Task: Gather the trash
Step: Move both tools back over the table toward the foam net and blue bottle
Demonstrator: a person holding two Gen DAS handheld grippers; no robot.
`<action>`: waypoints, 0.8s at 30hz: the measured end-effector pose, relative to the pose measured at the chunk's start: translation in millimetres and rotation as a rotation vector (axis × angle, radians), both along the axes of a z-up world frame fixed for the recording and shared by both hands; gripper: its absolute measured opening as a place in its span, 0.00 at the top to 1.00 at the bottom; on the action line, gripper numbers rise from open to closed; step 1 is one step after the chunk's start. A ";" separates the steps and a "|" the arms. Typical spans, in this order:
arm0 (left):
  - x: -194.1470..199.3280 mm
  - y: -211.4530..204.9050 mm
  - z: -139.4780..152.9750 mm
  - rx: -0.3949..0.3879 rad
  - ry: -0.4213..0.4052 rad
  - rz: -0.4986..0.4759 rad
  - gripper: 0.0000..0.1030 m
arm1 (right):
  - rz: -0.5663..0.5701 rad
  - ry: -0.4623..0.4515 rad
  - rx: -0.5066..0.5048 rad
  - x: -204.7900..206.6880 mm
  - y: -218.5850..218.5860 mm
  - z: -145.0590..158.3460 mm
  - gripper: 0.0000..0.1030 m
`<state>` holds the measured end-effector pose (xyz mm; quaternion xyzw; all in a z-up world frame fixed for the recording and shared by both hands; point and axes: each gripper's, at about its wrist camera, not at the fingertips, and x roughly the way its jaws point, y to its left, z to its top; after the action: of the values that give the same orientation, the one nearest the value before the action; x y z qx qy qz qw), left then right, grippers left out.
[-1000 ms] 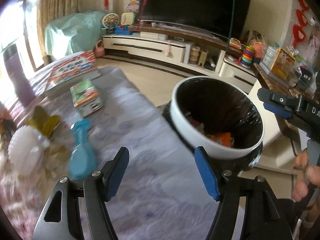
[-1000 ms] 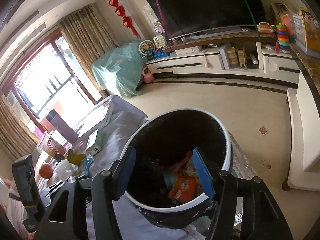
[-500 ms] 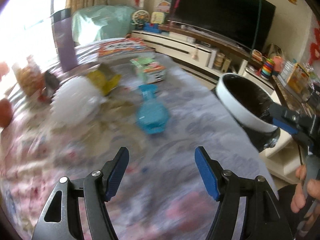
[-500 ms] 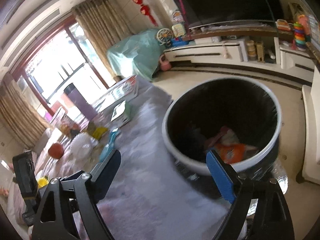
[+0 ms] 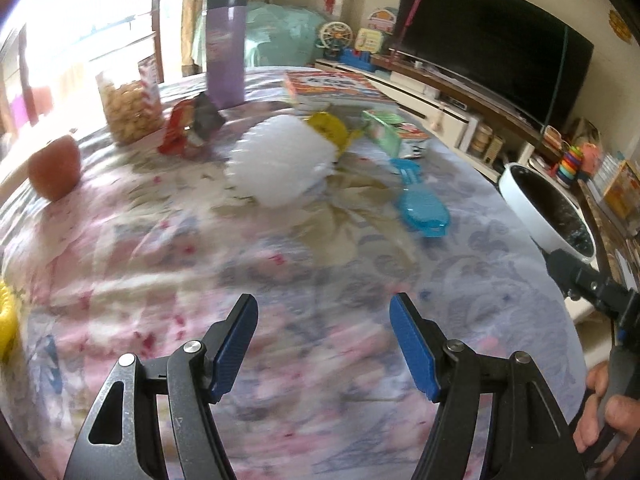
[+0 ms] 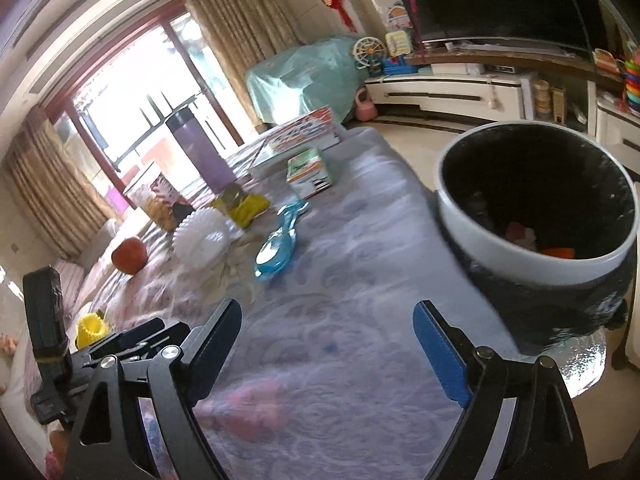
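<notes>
Left tool [image 5: 323, 316] and right tool [image 6: 327, 322] both spread apart and empty above a floral-clothed counter [image 5: 280, 272], white crumpled wrapper [image 5: 280, 160] mid-counter among clutter, black-lined trash bin [image 6: 536, 216] at its right edge.

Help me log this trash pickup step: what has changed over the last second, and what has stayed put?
Both views swung away from the trash bin toward the cluttered table. The right hand-held gripper, which hung over the bin's mouth, has spread wider and is empty; no item shows leaving it. The left hand-held gripper stayed open and empty. The white foam net, blue toy and green box lie unmoved.
</notes>
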<state>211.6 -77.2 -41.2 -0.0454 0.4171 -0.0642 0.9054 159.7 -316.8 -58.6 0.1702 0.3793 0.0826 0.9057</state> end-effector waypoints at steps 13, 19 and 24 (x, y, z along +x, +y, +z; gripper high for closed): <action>26.6 38.3 -7.4 0.001 0.004 0.040 0.33 | 0.067 0.002 -0.052 18.2 43.8 -11.9 0.15; 55.5 44.6 -10.6 0.018 0.012 0.016 0.29 | 0.080 0.017 -0.044 38.3 52.3 -17.1 0.18; 79.9 45.5 -11.7 0.029 -0.002 -0.005 0.28 | 0.092 0.017 -0.060 56.6 60.2 -17.7 0.20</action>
<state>291.5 -31.7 -52.9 -0.0311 0.4173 -0.0604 0.9062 216.3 -256.6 -76.3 0.1259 0.3967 0.1114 0.9024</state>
